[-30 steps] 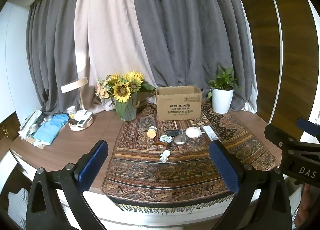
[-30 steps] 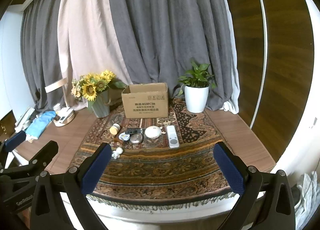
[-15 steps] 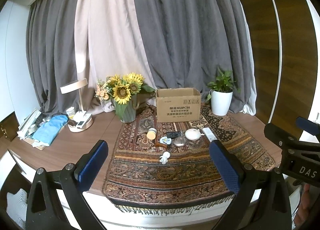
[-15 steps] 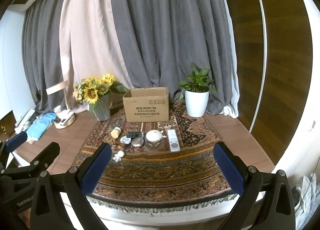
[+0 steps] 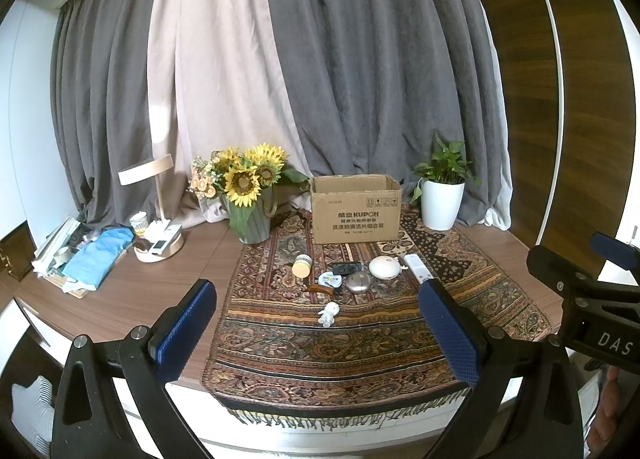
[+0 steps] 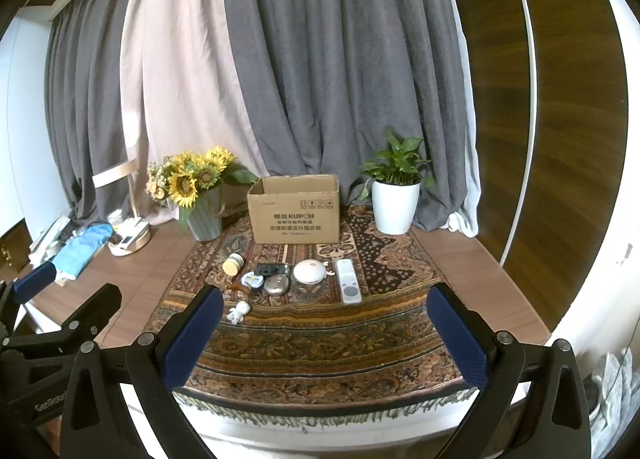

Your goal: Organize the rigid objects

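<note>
Left claw (image 5: 320, 323) spread, empty; brown cardboard box (image 5: 356, 209) open-topped.

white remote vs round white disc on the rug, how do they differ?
Shape: the white remote is a long, narrow bar; the round white disc is a low dome.
Surface: the remote shows a circular pad near its close end; the disc looks plain on top.
Position: the remote lies farthest right in the row; the disc sits just left of it, apart.
Shared: both are white, lying flat on the patterned rug before the cardboard box.

"KUPOH" on cardboard box (image 6: 295, 215); "DAS" on right gripper (image 5: 592, 299).
</note>
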### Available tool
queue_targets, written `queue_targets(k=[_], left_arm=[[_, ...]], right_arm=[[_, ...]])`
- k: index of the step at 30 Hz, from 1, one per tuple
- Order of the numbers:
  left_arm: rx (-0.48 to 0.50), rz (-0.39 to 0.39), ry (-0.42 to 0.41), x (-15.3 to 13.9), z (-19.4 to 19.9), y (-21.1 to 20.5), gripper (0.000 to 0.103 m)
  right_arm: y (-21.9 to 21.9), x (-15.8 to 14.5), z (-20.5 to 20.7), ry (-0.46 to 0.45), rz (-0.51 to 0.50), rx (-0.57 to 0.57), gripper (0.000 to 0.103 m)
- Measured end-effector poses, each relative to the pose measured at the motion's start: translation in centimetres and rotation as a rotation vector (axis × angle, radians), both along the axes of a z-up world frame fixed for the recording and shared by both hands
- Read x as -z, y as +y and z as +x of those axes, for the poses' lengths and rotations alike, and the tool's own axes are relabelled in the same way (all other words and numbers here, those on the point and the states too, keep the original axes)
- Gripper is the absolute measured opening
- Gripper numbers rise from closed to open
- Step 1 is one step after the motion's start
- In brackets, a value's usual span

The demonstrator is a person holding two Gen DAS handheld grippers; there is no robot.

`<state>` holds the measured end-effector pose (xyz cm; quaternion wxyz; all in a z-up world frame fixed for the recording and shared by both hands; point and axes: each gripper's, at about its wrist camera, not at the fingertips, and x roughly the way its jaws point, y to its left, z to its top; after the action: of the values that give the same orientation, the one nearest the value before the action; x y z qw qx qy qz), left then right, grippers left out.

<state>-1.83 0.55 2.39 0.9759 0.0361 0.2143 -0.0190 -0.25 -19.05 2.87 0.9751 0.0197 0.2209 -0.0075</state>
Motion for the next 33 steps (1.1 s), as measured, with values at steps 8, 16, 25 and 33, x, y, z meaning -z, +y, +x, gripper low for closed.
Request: queue_targets(k=[8, 16, 25, 33], left_arm=[[0.0, -0.001, -0.002, 0.2, -0.1, 0.0, 0.103], [0.0, -0.001, -0.001, 0.3, -0.1, -0.1, 0.103], [0.002, -0.002, 0.0, 0.5, -0.1, -0.1, 0.103], [0.005, 0.004, 0.021, 1.6, 0.8, -1.7, 0.103]], right_arm=[[-0.1, 0.1, 0.0, 0.0, -0.001, 0.001, 0.103], [-0.1, 0.3, -0.1, -0.001, 0.0, 0.0, 0.103], [0.0, 0.3, -0.1, 0.002, -0.001, 0.001, 0.103], [-0.2, 1.2, 0.5, 0.015, 0.007, -0.005, 0.103]])
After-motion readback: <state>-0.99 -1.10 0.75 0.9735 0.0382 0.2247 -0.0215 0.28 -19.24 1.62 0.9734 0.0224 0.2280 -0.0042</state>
